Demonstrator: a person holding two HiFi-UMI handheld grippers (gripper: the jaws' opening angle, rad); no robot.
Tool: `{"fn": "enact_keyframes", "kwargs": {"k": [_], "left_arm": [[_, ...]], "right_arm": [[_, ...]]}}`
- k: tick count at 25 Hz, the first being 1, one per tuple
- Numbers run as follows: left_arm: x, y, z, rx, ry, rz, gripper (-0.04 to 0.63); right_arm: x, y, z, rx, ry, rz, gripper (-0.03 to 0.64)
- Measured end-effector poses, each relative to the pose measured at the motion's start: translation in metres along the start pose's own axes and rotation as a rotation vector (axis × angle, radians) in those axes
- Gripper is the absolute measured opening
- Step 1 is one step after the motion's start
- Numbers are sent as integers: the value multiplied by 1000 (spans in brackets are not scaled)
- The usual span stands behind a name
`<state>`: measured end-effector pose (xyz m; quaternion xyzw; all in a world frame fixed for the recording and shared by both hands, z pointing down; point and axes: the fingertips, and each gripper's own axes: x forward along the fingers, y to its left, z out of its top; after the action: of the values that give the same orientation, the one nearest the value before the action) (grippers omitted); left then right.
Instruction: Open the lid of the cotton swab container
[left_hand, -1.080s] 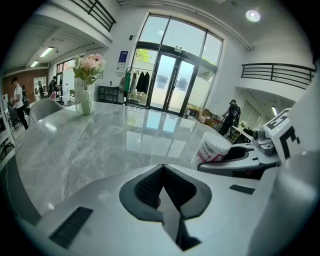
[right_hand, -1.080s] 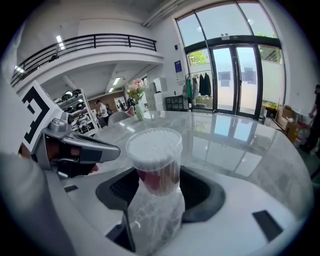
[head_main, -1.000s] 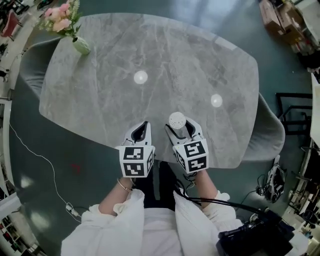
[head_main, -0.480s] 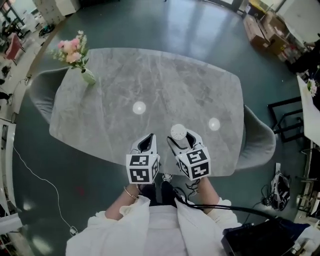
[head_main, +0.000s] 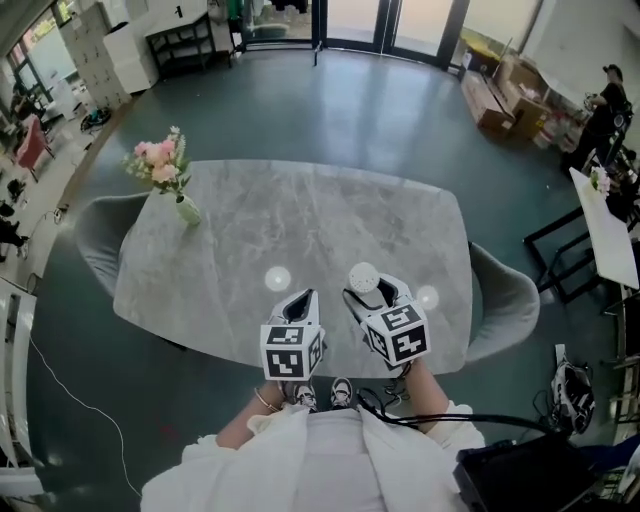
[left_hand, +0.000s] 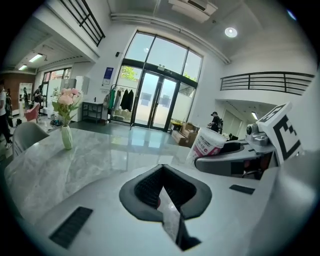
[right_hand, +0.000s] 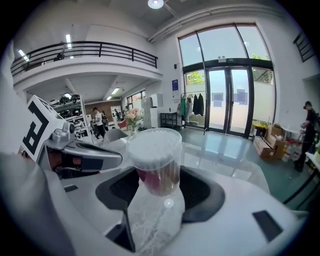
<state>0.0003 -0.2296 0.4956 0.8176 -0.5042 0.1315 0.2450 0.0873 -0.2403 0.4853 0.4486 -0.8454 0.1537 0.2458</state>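
The cotton swab container (head_main: 363, 275) is a clear cylinder with a white lid (right_hand: 154, 142) still seated on top. My right gripper (head_main: 369, 291) is shut on its body and holds it upright in the air above the near edge of the grey marble table (head_main: 300, 215). In the right gripper view the container (right_hand: 156, 172) fills the gap between the dark pads. My left gripper (head_main: 299, 299) hangs just to its left, jaws shut with nothing between them. The left gripper view shows the container (left_hand: 206, 143) at right, pink label outward.
A vase of pink flowers (head_main: 172, 172) stands at the table's far left corner. Grey chairs sit at the left end (head_main: 95, 250) and the right end (head_main: 505, 300). Cardboard boxes (head_main: 498, 95) and a person (head_main: 603, 105) are at the far right. Cables trail on the floor.
Both grippers have risen together, the right one lifting the container clear of the table. The table now looks smaller and farther below.
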Motion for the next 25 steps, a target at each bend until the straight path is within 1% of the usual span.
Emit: {"fn": "enact_keyframes", "kwargs": {"k": [4,10,12,14,17,19,25], "left_arm": [[-2,-4,11,7,-27,-5,-3],[-2,-7,22,32,-53,-25,-3],[-3,-10,26,54,-61,-49,-3],[-2,-16,26,75,-45,-99,-3],[0,-24,28,61,0,-175,-3],[0,-25,34,73,-1,-196,-3],[-6,-35,45,166,-21,-222,10]], "right_arm": [[-9,-2,13,4,-16,5,301],[-7,-3,12,9,2,15,301],[-7,-2,12,15,4,24,301],[-7,-1,11,25,4,33,301],[-10,-3,11,34,5,37,301],[-12,-4,11,38,8,39,301],[-16,-3,5,53,21,45,301]]}}
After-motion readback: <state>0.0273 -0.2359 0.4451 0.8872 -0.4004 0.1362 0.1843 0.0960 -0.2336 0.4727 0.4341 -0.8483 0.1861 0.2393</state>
